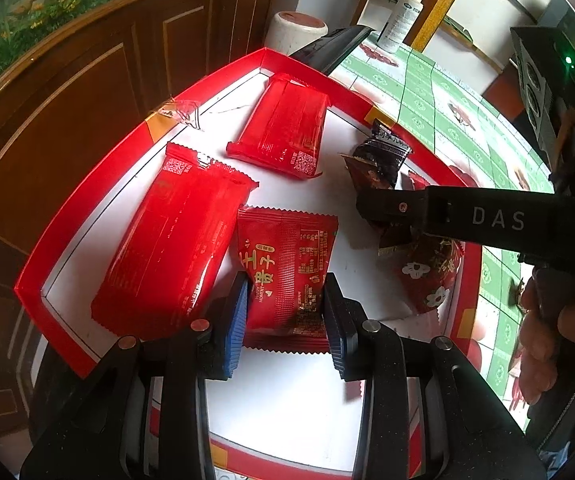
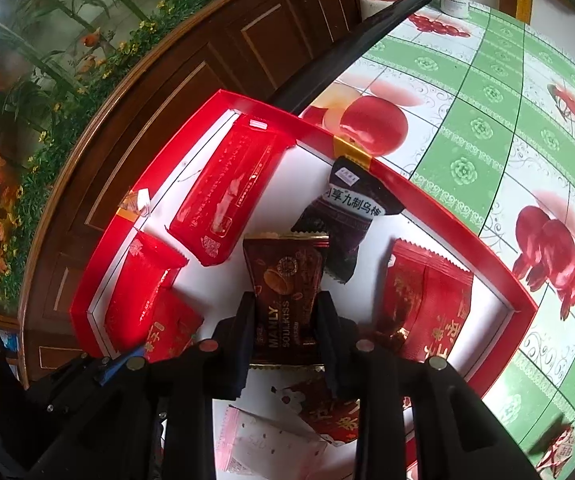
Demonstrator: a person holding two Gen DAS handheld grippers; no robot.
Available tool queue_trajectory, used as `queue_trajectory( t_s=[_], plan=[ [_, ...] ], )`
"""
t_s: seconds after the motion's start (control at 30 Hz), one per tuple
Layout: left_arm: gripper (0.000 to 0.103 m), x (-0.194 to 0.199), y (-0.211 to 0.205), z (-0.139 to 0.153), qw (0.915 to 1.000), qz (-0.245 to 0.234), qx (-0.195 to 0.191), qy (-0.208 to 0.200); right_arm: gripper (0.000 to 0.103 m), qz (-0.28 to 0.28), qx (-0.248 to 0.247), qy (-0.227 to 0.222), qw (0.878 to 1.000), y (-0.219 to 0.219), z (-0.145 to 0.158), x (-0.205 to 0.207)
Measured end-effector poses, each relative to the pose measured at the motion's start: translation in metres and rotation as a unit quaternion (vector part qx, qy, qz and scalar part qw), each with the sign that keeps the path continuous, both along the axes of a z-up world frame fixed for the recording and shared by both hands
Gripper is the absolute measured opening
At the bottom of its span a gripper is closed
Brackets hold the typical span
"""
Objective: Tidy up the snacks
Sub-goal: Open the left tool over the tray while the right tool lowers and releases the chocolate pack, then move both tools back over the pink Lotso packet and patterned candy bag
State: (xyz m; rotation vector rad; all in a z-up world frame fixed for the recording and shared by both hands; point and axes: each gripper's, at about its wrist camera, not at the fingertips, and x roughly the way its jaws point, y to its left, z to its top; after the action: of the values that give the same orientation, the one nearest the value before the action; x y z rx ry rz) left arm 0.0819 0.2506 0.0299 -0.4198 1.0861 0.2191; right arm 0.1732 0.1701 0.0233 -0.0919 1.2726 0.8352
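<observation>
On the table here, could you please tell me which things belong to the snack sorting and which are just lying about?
Job: red tray; red packets; brown Manly packet in right tool; small red packet in left tool.
Lying about: white bottle; white jar.

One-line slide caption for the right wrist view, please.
Right gripper closes its jaws on a brown chocolate packet over the red tray, beside a dark plum packet.

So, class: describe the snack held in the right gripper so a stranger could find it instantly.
Start at the red-walled tray. The right gripper grips a dark brown packet in its middle. Unlike its red neighbours, it reads MANLY and has gold edges.
</observation>
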Motion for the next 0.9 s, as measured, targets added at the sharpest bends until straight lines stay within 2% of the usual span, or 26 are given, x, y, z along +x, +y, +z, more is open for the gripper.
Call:
queue_trajectory(
  t_s=[0.23,0.27,0.3,0.37,0.53,0.73,0.8,0.9],
  plan=[
    [0.039,0.000,0.000,0.000,1.0000,-0.001,-0.002,0.000,0.036,-0.009,0.007,0.009,1.000,-0.011,0.001,-0.002],
    [0.045,0.001,0.000,0.000,1.0000,-0.003,-0.003,0.001,0.037,-0.010,0.010,0.010,1.000,-0.012,0.002,-0.003],
    [0.057,0.001,0.000,0.001,1.0000,-0.003,-0.003,0.001,0.040,-0.011,0.012,0.010,1.000,-0.015,0.003,-0.004],
    [0.070,0.000,-0.001,0.000,1.0000,-0.001,0.000,0.004,0.041,-0.014,0.017,0.009,1.000,-0.020,0.007,-0.006],
    [0.070,-0.001,-0.002,0.001,1.0000,0.002,0.005,0.007,0.045,-0.030,0.038,0.005,0.999,-0.036,0.019,-0.011],
    [0.070,-0.004,-0.005,0.005,0.9999,0.004,0.008,0.005,0.059,-0.051,0.064,-0.002,0.997,-0.060,0.034,-0.022],
    [0.070,-0.004,-0.008,0.007,1.0000,0.002,0.009,0.004,0.068,-0.059,0.071,0.001,0.996,-0.069,0.037,-0.027],
    [0.070,-0.006,-0.012,0.012,1.0000,-0.001,0.009,0.001,0.073,-0.076,0.080,0.005,0.994,-0.085,0.039,-0.034]
  ],
)
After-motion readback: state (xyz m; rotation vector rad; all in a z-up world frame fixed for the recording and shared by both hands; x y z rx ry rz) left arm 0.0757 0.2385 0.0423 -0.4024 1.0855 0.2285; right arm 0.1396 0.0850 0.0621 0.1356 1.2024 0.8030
